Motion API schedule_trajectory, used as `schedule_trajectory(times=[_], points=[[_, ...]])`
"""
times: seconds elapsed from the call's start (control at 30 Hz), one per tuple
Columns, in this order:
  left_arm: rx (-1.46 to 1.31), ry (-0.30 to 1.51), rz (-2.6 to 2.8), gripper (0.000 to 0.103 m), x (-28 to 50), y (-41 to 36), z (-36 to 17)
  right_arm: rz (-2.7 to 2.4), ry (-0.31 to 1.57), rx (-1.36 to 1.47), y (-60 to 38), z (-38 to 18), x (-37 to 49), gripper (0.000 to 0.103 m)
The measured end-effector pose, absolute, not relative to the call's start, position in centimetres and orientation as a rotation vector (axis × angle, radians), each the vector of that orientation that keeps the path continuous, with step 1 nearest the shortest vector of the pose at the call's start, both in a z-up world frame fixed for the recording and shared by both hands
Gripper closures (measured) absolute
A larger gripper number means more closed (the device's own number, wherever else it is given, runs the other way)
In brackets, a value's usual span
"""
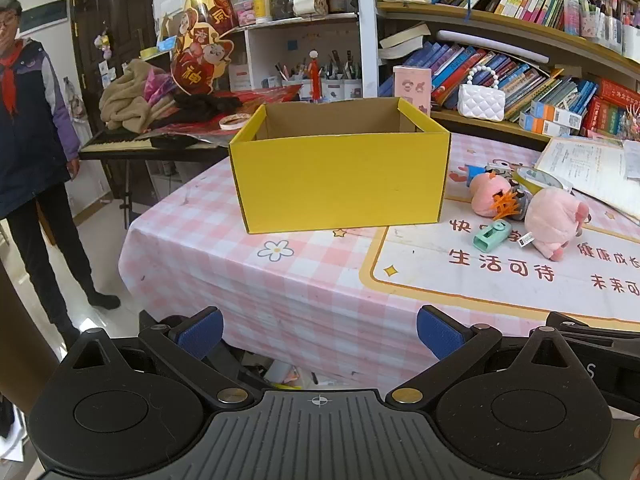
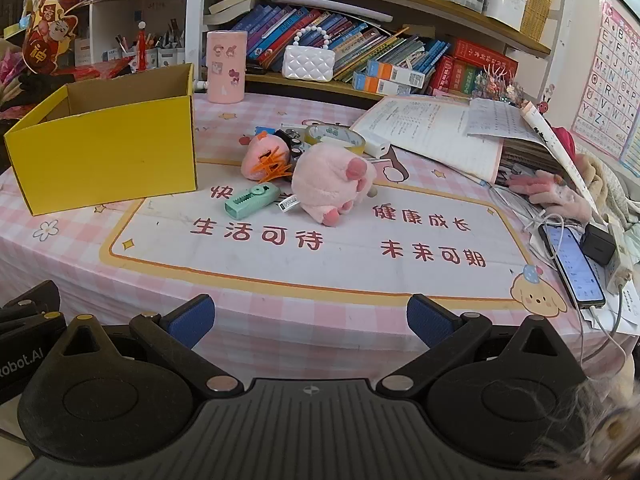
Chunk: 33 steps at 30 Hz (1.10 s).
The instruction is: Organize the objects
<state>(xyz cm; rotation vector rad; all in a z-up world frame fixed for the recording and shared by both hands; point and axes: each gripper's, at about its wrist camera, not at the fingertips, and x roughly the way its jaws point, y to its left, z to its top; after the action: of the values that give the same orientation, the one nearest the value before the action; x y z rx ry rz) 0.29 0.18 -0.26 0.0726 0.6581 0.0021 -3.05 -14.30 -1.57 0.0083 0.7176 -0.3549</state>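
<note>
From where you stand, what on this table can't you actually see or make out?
- Floor of the yellow box: hidden by its front wall in both views.
- Dark object behind the pink plush pig: mostly covered by the toys, right view.
- Tag print: too small.
- Open book: cut by the left view's edge.

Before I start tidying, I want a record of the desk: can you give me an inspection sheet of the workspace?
Surface: pink checked tablecloth, printed mat in the middle.
Job's things: open yellow box; beside it pink plush pig, smaller pink plush, green stapler-like gadget, tape roll.
Clutter: open workbooks, phone.
Grippers: left tool and right tool open, holding nothing.
Cables: white charging cable at phone.
Surroundings: bookshelves; bystander.
</note>
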Motion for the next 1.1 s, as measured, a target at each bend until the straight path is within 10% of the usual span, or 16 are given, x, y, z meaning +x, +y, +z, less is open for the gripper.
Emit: schedule_trajectory(times=[1.1], points=[[0.046,0.667,-0.014,0.000,-0.23,0.27,0.06,-0.350,0.707,0.004,-14.38,-1.31,-3.73,0.000]])
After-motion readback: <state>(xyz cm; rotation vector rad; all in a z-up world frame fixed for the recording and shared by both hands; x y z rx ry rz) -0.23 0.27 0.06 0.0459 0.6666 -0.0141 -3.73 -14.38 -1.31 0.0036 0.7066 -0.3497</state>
